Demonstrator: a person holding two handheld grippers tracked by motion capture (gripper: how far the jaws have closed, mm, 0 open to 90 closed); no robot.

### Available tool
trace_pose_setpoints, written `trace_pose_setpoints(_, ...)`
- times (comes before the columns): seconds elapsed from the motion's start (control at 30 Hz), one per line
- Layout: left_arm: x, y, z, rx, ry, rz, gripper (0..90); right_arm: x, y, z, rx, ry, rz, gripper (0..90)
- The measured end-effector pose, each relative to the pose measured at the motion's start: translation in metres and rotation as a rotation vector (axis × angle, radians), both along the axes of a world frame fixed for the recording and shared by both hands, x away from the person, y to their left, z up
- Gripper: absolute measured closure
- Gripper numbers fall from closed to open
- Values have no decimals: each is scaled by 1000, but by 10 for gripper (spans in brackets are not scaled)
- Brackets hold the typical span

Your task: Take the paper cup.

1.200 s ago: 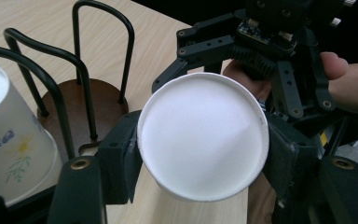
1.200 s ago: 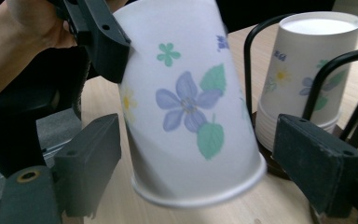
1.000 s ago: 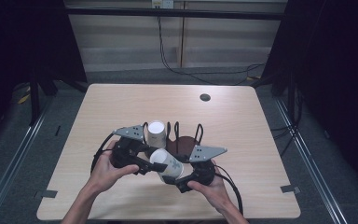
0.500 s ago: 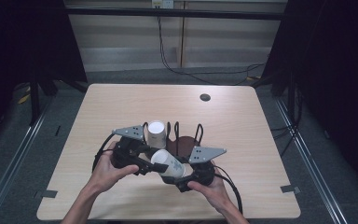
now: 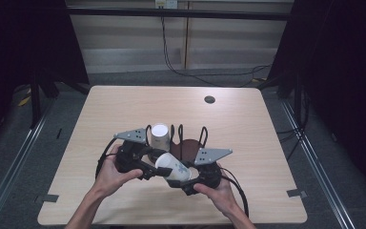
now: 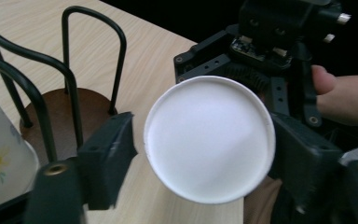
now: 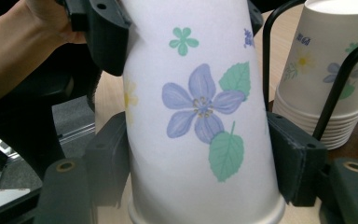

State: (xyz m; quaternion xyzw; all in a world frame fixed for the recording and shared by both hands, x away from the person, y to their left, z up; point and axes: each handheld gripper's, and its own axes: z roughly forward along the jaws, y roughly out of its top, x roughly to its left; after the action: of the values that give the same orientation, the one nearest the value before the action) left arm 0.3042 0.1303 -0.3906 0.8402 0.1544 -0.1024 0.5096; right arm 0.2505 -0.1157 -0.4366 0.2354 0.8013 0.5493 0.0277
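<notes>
Paper cup [image 7: 200,116] clamped in right hand-held gripper [image 7: 200,154] — left hand-held gripper [image 6: 200,154] loose around it.

A white paper cup [image 5: 173,167] printed with a lilac flower, green leaves and small green and yellow blossoms is lying on its side in the air above the near middle of the tabletop [image 5: 248,124], its flat white base [image 6: 209,139] facing the near left corner and its rolled rim pointing right. It is sitting just in front of a stack of matching cups [image 5: 160,136] standing upside down in a black wire holder [image 5: 187,143].
</notes>
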Motion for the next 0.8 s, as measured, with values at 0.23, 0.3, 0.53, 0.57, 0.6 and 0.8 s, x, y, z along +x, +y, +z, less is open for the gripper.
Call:
trace_pose_setpoints(0.23,-1,3,1,2,-29,11,258,1,-1,0,-25,8,-7,304)
trace_pose_setpoints(0.3,-1,4,2,7,-26,14,246,1,-1,1,-41,2,-13,304)
trace_pose_setpoints(0.53,0,4,5,8,-58,29,188,3,-6,3,-48,12,-13,305)
trace_pose_setpoints(0.57,-1,4,5,7,-66,36,185,3,-6,2,-57,13,-14,304)
trace_pose_setpoints(0.6,-1,4,5,9,-68,32,184,3,-6,2,-66,14,-12,304)
trace_pose_setpoints(0.8,-1,2,2,48,-96,57,181,6,-8,-1,-92,52,-9,308)
